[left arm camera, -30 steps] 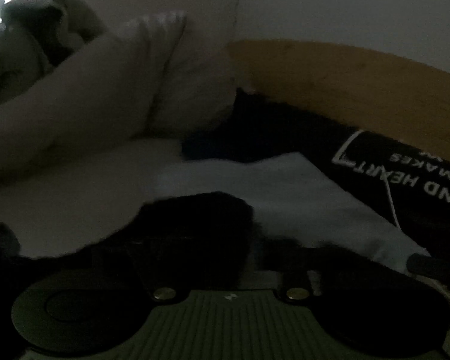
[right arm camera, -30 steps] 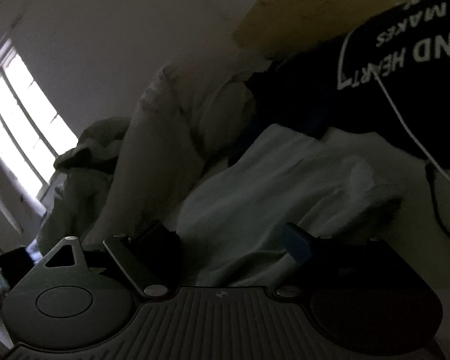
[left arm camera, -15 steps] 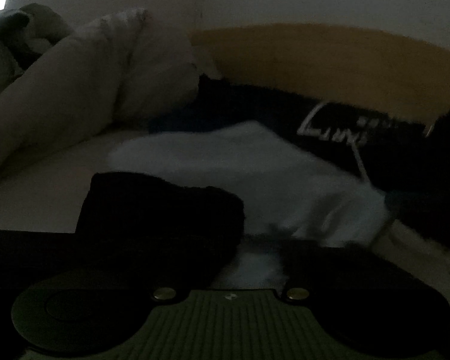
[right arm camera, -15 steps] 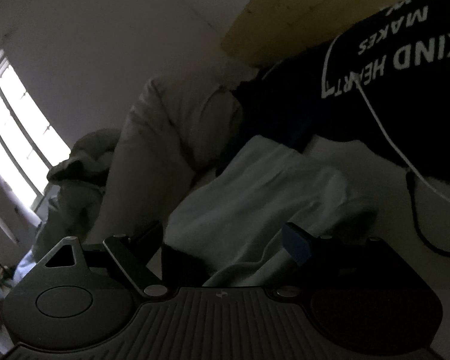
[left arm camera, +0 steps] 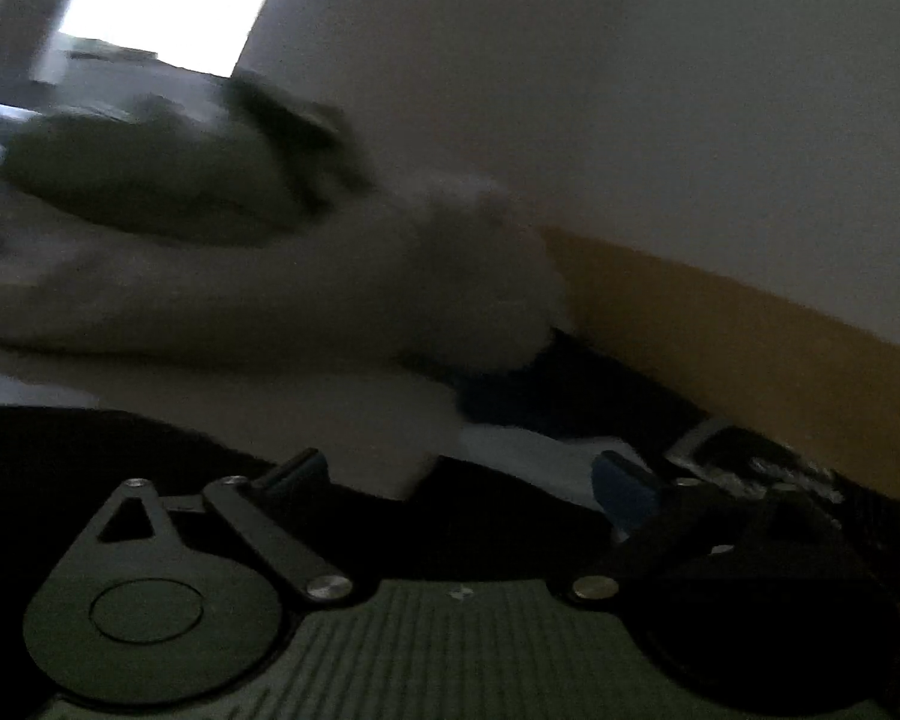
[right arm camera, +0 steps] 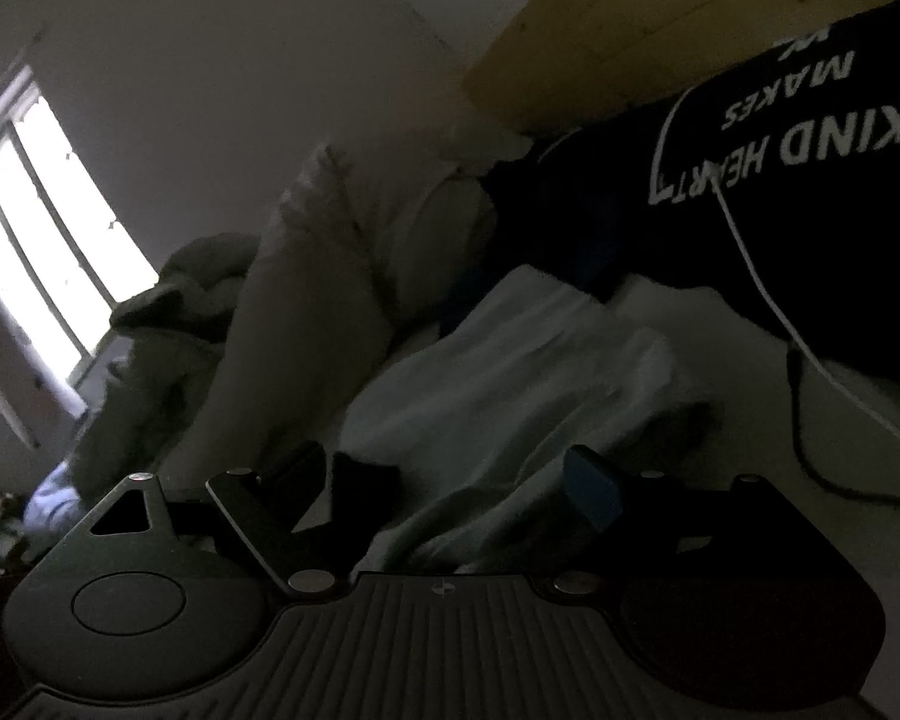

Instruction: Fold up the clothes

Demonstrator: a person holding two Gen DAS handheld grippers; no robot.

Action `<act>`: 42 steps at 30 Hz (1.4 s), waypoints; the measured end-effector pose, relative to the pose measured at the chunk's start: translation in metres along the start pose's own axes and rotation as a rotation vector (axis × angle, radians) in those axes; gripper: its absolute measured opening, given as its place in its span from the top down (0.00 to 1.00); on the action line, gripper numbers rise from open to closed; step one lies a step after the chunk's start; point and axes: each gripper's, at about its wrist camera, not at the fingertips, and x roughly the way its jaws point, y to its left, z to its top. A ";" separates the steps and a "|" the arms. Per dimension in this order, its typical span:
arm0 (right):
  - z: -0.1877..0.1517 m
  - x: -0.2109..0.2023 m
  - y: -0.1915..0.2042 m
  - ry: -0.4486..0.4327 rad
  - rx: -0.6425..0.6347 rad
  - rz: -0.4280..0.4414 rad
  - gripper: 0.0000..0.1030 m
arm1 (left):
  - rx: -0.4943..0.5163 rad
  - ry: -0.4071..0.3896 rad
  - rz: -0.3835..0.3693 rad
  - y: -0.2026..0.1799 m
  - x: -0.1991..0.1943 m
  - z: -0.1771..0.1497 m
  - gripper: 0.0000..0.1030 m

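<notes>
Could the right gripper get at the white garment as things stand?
Probably yes: the right gripper is open, and the white garment lies directly ahead with folds between its fingers. Nothing seems to block it, though the dim light hides whether they touch.

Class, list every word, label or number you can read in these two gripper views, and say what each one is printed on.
"KIND HEART" on the black shirt, upside down in the right view, beside a white bracket mark.
"MAKES" on the same shirt, upside down, on the next line.
A further line at the right view's top edge is cut off: unreadable.
White print on the shirt in the left view is too blurred to read.
Both gripper bodies carry only a small mark, no words.
</notes>
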 end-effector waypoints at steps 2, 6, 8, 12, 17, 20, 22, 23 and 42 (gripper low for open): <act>-0.003 -0.012 0.005 -0.004 -0.011 0.016 0.14 | -0.010 -0.037 0.086 0.026 -0.046 0.010 0.01; -0.012 -0.040 0.021 -0.022 -0.067 0.044 0.14 | -0.086 -0.102 0.267 0.074 -0.155 0.021 0.00; -0.019 -0.052 0.033 -0.016 -0.092 0.075 0.14 | -0.121 -0.151 0.357 0.094 -0.214 0.026 0.00; -0.039 -0.078 0.069 0.008 -0.186 0.152 0.13 | -0.201 -0.226 0.519 0.135 -0.322 0.025 0.00; -0.064 -0.108 0.133 0.026 -0.293 0.265 0.08 | -0.366 -0.274 0.711 0.192 -0.426 0.005 0.00; -0.076 -0.128 0.175 0.026 -0.310 0.312 0.07 | -0.561 -0.275 0.739 0.237 -0.468 -0.024 0.00; -0.086 -0.140 0.200 0.042 -0.310 0.328 0.07 | -0.678 -0.259 0.743 0.265 -0.482 -0.048 0.00; -0.093 -0.148 0.211 0.051 -0.304 0.332 0.07 | -0.744 -0.246 0.737 0.279 -0.483 -0.060 0.00; -0.151 -0.218 0.252 0.231 -0.269 0.251 0.07 | -0.924 -0.101 0.607 0.406 -0.448 -0.110 0.00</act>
